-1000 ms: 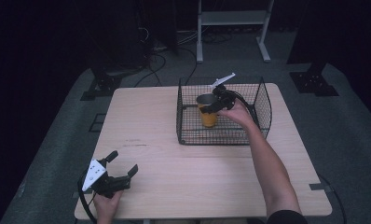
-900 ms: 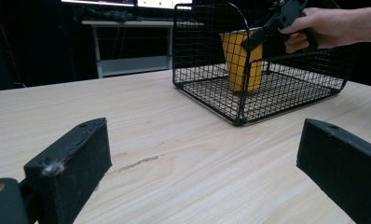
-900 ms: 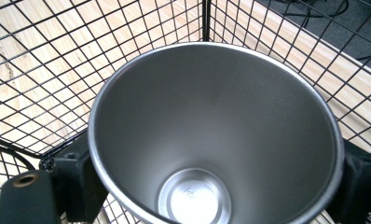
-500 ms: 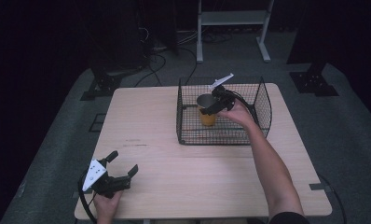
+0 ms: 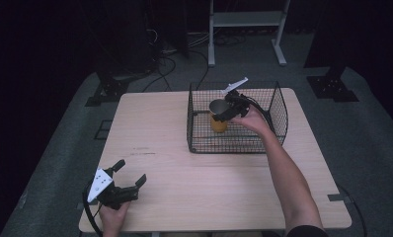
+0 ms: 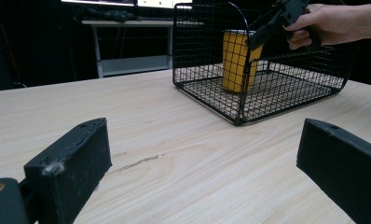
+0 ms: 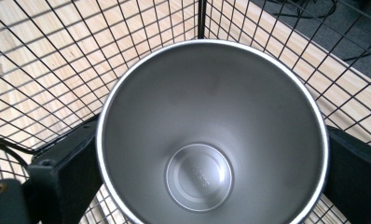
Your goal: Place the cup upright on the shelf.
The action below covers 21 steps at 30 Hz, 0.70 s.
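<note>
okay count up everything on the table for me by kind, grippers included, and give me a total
Cups: 1, yellow cup standing in the basket
Baskets: 1, black wire basket
Grippers: 2, left gripper open at the table's near corner, right gripper around the cup
Total: 4

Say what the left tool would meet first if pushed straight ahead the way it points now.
Probably the black wire basket, judging from the left gripper view: bare table lies ahead of the open left tool, then the basket's near corner. Depth is uncertain.
</note>
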Tool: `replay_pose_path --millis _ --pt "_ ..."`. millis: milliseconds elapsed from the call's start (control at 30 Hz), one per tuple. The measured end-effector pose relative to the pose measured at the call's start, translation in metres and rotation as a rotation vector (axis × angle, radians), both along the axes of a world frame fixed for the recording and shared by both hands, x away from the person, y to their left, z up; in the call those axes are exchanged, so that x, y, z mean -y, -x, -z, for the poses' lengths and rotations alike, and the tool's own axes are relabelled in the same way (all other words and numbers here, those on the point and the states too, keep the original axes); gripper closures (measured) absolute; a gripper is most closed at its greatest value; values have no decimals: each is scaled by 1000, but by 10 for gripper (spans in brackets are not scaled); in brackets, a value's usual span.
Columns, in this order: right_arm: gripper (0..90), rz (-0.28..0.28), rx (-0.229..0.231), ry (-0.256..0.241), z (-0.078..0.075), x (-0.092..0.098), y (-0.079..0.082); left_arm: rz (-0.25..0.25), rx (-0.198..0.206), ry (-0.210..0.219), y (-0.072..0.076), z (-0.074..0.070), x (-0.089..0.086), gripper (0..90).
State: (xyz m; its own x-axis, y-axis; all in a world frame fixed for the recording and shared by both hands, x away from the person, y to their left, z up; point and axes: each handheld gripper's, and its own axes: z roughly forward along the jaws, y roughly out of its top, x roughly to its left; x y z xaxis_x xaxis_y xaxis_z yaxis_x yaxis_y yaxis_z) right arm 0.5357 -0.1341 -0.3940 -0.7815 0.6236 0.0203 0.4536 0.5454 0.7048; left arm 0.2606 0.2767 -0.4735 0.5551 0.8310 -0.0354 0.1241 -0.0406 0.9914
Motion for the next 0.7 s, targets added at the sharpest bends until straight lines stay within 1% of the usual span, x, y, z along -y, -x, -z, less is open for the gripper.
replay_pose_path --millis 100,133,233,433,500,533,567,700 --pt "24 3 3 -1 -2 1 1 0 0 -1 0 0 0 22" --pt "24 5 6 -11 -4 2 1 0 -1 -1 0 0 0 22" --pt "21 6 14 -15 -6 3 2 -1 -1 -2 0 0 1 22" --pt "21 20 28 -59 -15 8 4 -2 -2 -4 0 0 1 22" --pt "21 24 42 -64 -18 10 5 -2 -3 -3 0 0 1 22" --pt "21 24 42 -64 -18 10 5 -2 -3 -3 0 0 1 22" --pt "21 31 47 -84 -22 12 5 -4 -4 -1 0 0 1 22" --pt "21 42 54 -91 -26 15 6 -4 -4 0 -1 0 1 22"
